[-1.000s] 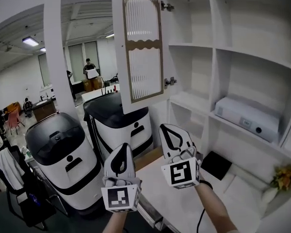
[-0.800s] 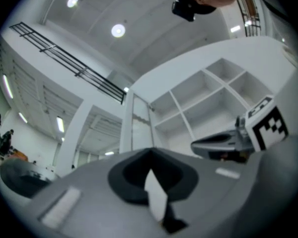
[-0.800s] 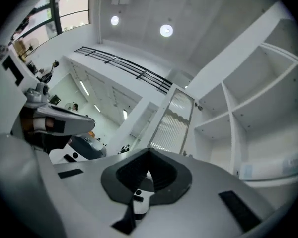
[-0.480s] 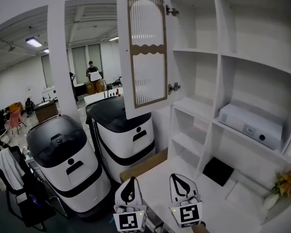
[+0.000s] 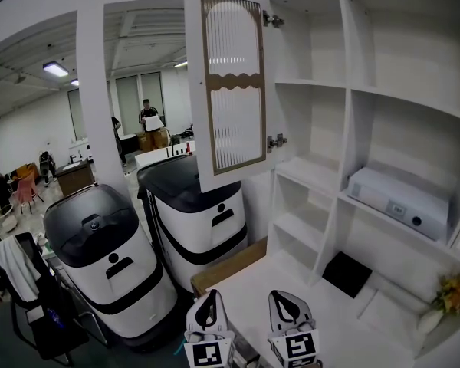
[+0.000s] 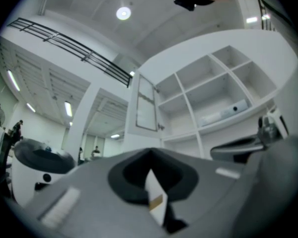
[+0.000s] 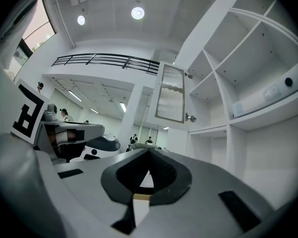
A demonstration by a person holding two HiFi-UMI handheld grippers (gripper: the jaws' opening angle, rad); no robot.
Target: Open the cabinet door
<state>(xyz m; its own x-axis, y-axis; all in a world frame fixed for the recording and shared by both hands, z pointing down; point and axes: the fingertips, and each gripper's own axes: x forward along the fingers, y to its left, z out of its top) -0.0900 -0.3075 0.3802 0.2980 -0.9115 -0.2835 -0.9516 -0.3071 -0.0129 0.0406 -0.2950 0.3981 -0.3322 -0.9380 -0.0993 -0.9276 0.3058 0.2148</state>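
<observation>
The cabinet door [image 5: 231, 83], white-framed with a ribbed glass panel, stands swung wide open to the left on two hinges [image 5: 274, 141]. It also shows far off in the left gripper view [image 6: 145, 105] and the right gripper view [image 7: 169, 94]. Both grippers sit low at the bottom of the head view, well below the door and apart from it. My left gripper [image 5: 209, 296] [image 6: 150, 151] has its jaws together with nothing between them. My right gripper [image 5: 280, 294] [image 7: 149, 150] is likewise shut and holds nothing.
Open white shelves [image 5: 314, 175] fill the right side. A white box-shaped device [image 5: 399, 198] lies on one shelf. A black pad [image 5: 346, 273] and flowers [image 5: 448, 290] rest on the white counter [image 5: 345, 324]. Two white-and-black machines [image 5: 107, 259] [image 5: 199, 205] stand at the left.
Both grippers have sunk from mid-frame to the bottom edge of the head view, away from the door. The door stays open as before.
</observation>
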